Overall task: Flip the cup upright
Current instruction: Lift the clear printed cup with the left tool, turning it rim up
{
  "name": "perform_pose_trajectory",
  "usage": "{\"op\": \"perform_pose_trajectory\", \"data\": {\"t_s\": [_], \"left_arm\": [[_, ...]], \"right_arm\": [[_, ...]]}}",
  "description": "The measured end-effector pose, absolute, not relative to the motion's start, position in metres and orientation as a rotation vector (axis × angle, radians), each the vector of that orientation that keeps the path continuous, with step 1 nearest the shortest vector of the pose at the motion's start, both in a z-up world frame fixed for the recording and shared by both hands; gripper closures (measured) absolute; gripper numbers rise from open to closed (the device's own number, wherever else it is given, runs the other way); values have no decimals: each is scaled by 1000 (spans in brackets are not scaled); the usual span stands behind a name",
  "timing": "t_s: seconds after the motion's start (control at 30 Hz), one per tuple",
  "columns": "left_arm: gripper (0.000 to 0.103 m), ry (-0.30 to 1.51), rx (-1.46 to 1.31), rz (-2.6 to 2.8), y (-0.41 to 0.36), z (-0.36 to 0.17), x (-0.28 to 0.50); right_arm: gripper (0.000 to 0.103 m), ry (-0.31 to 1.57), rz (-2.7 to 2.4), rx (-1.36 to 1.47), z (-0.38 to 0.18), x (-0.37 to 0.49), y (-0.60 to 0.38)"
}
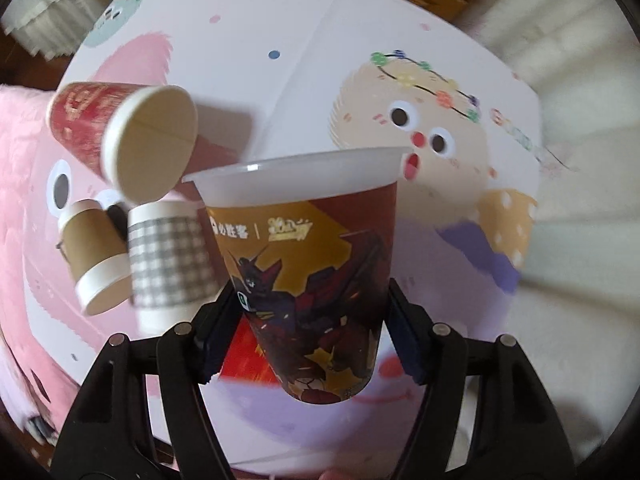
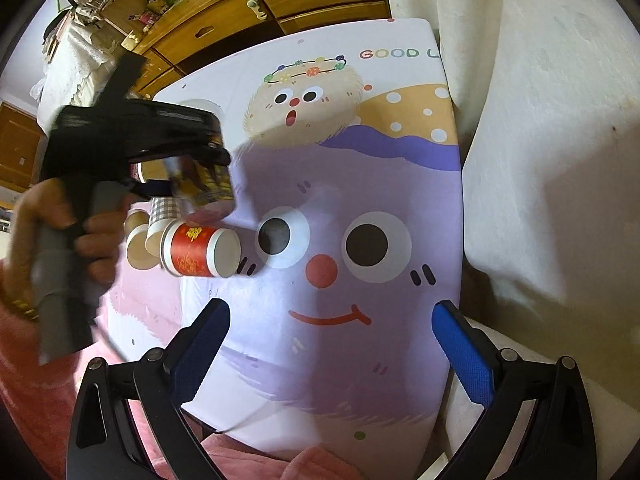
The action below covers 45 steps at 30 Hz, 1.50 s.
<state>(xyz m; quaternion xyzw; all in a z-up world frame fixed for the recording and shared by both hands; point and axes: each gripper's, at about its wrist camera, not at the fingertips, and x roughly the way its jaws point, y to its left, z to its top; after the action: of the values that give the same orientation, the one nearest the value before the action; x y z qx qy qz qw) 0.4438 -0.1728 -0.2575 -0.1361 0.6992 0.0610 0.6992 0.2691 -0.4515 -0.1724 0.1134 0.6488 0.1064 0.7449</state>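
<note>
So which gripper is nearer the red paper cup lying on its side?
Left. The left gripper, shut on the robot-print cup, hovers just above the red paper cup. The right gripper is open, well back toward the table's near edge.

Left tongs (image 2: 192,184) blurred; brown cup (image 2: 138,240) half hidden.

Your cup (image 1: 308,276), red and gold with a robot print and a clear wide rim, mouth up and slightly tilted, gripped low on its sides, lifted above the surface (image 1: 280,40), other cups just beside it
</note>
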Motion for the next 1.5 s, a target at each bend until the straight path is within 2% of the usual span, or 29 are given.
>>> {"op": "perform_pose_trajectory", "data": {"t_s": [0.2, 0.33, 0.47, 0.9, 1.3, 1.37, 1.4, 1.5], "left_arm": [[38, 1542, -235, 33, -167, -208, 403], [37, 1529, -113, 1, -154, -169, 337], [37, 1510, 9, -8, -146, -169, 287], [37, 1535, 98, -176, -125, -246, 208], [36, 1624, 88, -252, -102, -289, 204], [31, 1645, 95, -278, -100, -292, 203], [24, 1650, 102, -289, -98, -291, 202], [22, 1636, 134, -340, -92, -279, 197]], "right_arm": [[1, 1443, 250, 284, -167, 254, -433], [1, 1483, 289, 352, -171, 240, -418], [1, 1502, 309, 376, -174, 226, -401], [1, 1675, 267, 628, -219, 192, -388], [1, 1709, 212, 630, -231, 172, -369], [1, 1699, 201, 622, -228, 169, -366], [1, 1694, 191, 620, -227, 166, -363], [1, 1674, 161, 630, -223, 160, -359]]}}
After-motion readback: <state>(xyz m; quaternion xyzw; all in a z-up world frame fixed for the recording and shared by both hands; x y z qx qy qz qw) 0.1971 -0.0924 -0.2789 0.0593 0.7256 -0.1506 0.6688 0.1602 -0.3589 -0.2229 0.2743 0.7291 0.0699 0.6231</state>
